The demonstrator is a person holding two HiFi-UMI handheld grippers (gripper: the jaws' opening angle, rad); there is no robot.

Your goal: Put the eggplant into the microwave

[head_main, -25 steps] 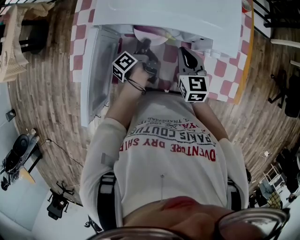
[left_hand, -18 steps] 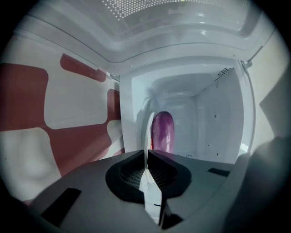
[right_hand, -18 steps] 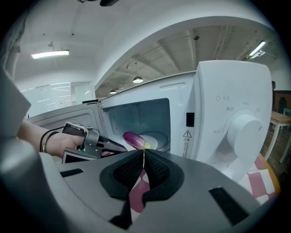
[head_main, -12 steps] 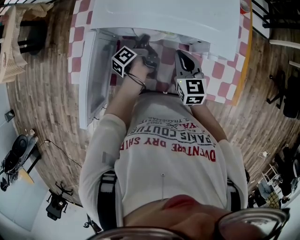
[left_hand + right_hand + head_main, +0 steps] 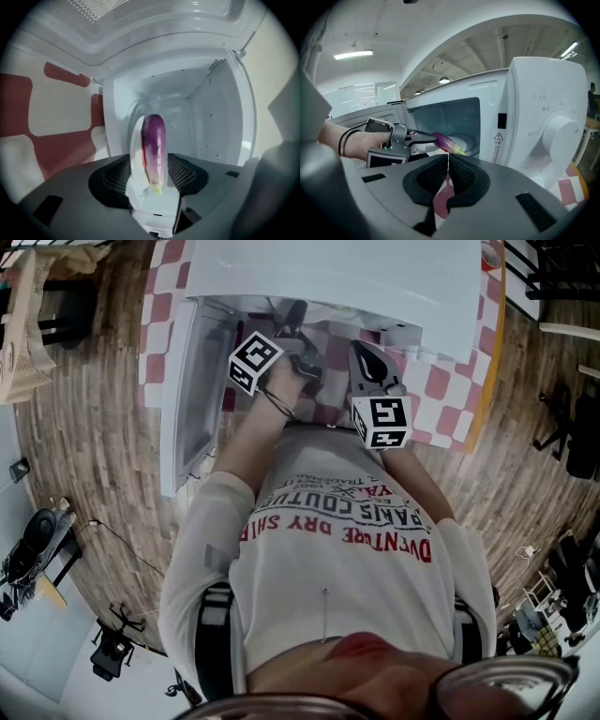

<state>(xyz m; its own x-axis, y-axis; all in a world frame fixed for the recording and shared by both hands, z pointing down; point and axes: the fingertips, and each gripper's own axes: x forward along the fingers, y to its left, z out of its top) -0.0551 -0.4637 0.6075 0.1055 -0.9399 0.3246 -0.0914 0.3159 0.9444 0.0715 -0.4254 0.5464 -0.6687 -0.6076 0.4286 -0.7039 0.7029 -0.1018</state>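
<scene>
Red-white checked tablecloth (image 5: pixel 442 379); wood-plank floor (image 5: pixel 94 456) around it; black stand gear (image 5: pixel 112 651) lower left; lit ceiling strip light (image 5: pixel 353 54).

It looked like a staged kitchen corner inside a large lab or studio hall: a white microwave (image 5: pixel 328 277) on a red-and-white checked tabletop cloth (image 5: pixel 441 381), wood-plank floor (image 5: pixel 94 427), camera stands (image 5: pixel 114 651) at lower left, strip lights (image 5: pixel 353 54) under a high bare ceiling (image 5: pixel 454 28)

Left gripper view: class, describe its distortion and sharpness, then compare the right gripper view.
Left gripper view: dark rounded corners, microwave edges bowed, eggplant slightly soft. Right gripper view: ceiling lines curve, strip light glares brightly.
</scene>
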